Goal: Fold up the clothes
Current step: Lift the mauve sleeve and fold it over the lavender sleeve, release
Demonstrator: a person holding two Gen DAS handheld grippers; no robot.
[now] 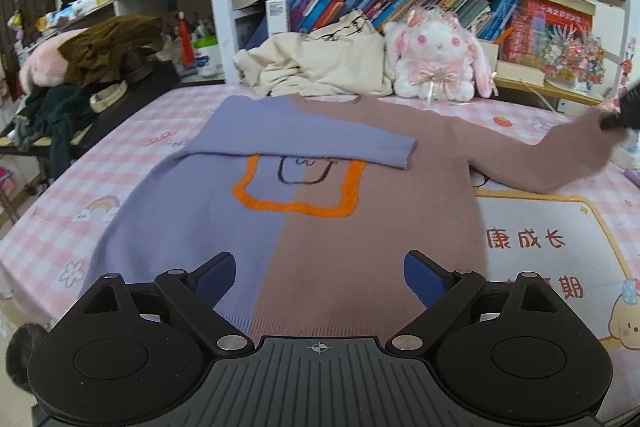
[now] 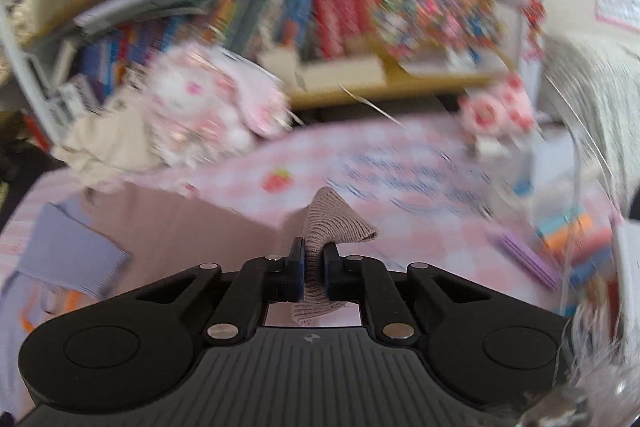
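Lilac and dusty-brown knit, one sweater (image 1: pixel 304 227) lies flat on the pink checked table (image 1: pixel 132 131), two sleeves in view. Its lilac sleeve (image 1: pixel 304 143) is folded across the chest, just above the orange outline. Its brown sleeve (image 1: pixel 560 155) stretches out to the sweater's right, the cuff (image 2: pixel 332 223) raised and pinched between the fingers of the right tool (image 2: pixel 313 267). Over the sweater's hem, the left tool (image 1: pixel 318 273) hovers with its fingers wide apart, holding nothing. Behind the collar sit one cream garment (image 1: pixel 320 67) and one plush rabbit (image 1: pixel 436 59).
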